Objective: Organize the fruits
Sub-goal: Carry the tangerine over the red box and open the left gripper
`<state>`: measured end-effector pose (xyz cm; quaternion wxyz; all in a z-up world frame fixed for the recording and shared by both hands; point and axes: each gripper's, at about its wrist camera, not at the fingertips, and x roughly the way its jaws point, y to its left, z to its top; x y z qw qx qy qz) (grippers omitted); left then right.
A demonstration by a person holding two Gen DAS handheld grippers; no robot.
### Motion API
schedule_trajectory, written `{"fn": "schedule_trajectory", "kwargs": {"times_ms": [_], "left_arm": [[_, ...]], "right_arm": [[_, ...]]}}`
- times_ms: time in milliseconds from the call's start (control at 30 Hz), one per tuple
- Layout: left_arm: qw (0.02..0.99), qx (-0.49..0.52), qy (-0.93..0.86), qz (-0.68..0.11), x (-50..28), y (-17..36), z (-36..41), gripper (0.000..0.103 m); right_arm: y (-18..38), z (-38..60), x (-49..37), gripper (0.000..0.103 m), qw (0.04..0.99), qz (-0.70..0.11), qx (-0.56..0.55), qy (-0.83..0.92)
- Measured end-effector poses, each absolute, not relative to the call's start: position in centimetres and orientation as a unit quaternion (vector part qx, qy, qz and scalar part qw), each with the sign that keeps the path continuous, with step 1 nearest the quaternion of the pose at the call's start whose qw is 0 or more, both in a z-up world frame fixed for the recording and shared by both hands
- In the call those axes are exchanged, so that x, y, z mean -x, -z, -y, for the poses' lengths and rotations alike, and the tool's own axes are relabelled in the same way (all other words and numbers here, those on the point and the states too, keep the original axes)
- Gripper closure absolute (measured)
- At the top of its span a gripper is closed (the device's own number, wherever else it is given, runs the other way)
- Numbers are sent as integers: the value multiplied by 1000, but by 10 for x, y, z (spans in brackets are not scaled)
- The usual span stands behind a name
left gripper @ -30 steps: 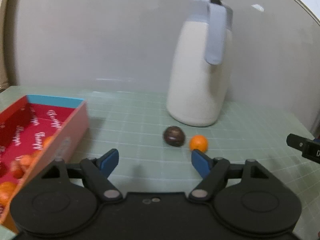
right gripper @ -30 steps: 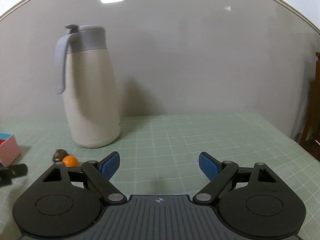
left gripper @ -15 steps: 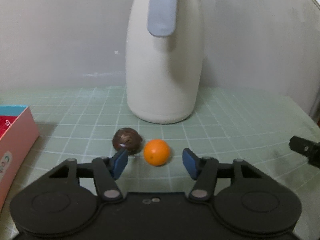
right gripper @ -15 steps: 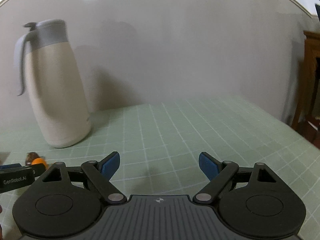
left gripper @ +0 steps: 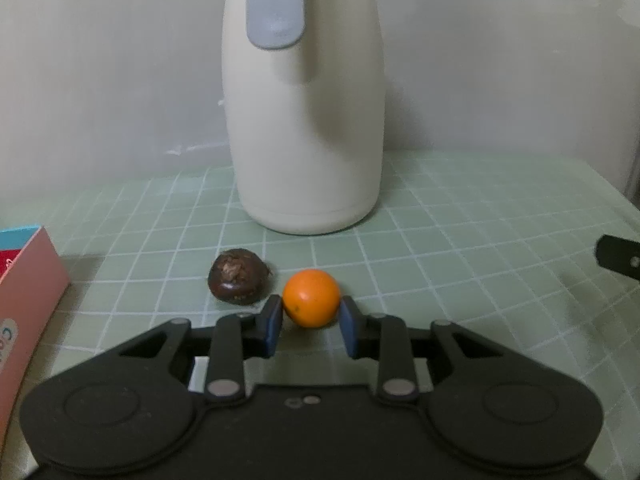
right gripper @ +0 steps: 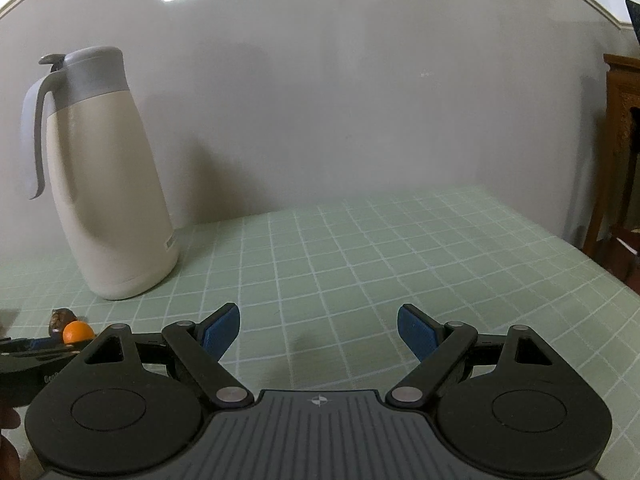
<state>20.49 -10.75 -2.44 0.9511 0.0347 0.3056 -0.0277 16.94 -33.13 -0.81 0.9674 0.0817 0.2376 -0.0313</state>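
My left gripper (left gripper: 311, 322) had just been closing its jaws, clasping the small round orange fruit (left gripper: 311, 297); my right gripper (right gripper: 319, 330) gaped, holding nothing.

Jug (left gripper: 308, 120) blocks ahead; box (left gripper: 24, 292) left; mat (right gripper: 400, 260) open right.

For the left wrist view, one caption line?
Left gripper closed on small orange, beside a brown chestnut.

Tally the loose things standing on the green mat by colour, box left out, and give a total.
Orange: 1, the small orange fruit
Dark brown: 1, the brown fruit
Cream and grey: 1, the jug
Total: 3
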Motion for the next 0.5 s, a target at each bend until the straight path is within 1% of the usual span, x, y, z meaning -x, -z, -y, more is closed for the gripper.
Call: {"fn": "schedule_trajectory", "kwargs": {"times_ms": [233,367,500], "left_arm": [[961,-32,19,-273,-171,-4,79,82],[968,-26,-10,-251,-149,-26,46,82],[970,-20,-46,-237,-126,-37,12,82]], "right_arm": [[9,323,-168,17,967,-242,-72,20],[13,316,-169,17,965,-250,-76,15],[8,297,-166,17,966,-248,-76,-3]]}}
